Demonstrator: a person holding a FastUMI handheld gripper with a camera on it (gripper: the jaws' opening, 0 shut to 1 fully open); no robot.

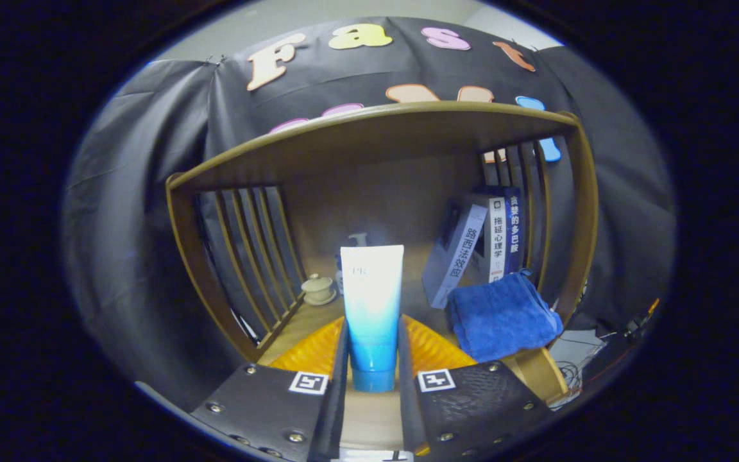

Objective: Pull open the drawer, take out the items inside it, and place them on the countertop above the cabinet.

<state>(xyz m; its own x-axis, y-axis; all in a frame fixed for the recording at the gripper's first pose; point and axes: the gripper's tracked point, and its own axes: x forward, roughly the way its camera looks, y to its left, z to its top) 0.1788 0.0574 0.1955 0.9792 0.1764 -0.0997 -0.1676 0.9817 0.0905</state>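
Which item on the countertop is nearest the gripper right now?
The blue-white tube, standing cap-down between the gripper fingers; the blue towel, books and small jar sit farther off.

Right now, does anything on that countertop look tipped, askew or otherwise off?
The books lean against each other at a slant, and the blue towel overhangs the shelf's front edge. The tube stands upright, cap down, clamped in the gripper.

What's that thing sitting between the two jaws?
A white-and-blue tube, standing upright with its cap down; in the gripper view both jaws of the gripper press on its lower part.
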